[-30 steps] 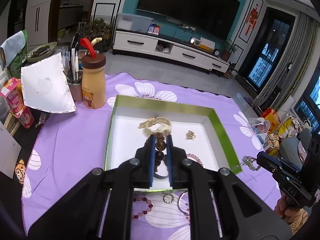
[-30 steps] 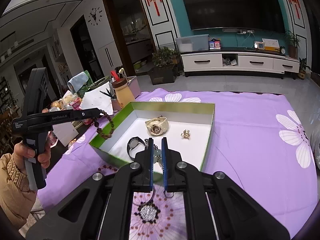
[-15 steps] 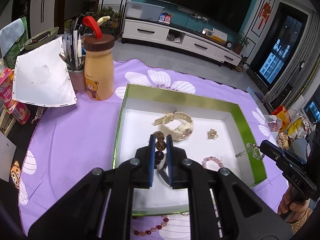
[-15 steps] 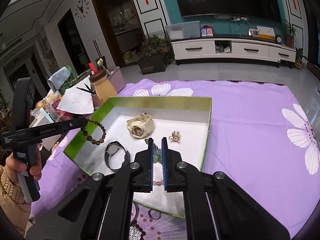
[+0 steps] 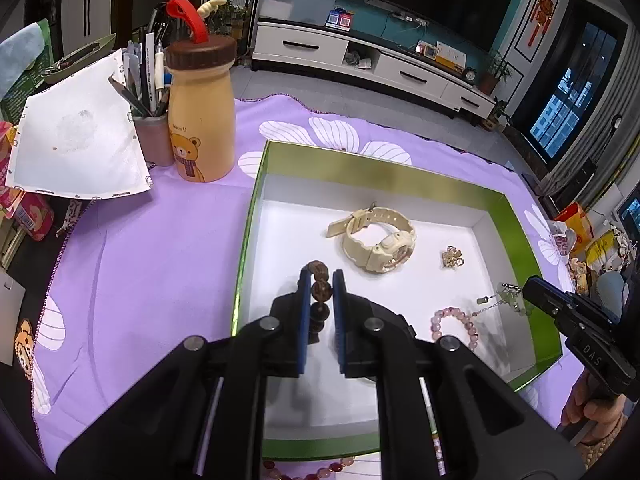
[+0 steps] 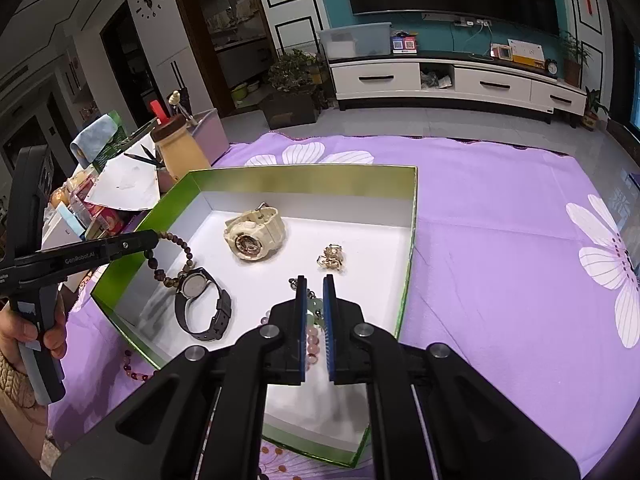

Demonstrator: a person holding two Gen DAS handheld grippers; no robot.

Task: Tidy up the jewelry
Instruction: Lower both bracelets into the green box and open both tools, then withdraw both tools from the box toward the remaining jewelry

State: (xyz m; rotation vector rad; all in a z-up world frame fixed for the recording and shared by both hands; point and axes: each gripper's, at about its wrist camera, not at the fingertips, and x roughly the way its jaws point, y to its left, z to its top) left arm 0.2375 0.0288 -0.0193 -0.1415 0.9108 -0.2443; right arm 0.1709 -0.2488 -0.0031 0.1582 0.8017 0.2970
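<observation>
Both grippers, left [image 5: 321, 280] and right [image 6: 311, 285], have dropped over the box [image 6: 412, 208].

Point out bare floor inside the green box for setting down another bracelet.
Free: the box floor behind the cream watch, and its near corner. Crowded: around the black watch, pink bracelet and gold charm.

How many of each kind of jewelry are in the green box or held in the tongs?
Watches: 2 (cream watch, black watch)
Bead bracelets: 2 (pink bracelet in the box, brown bracelet in the left tongs)
Chains: 1 (green-bead chain in the right tongs)
Trinkets: 1 (gold trinket)
Total: 6
</observation>
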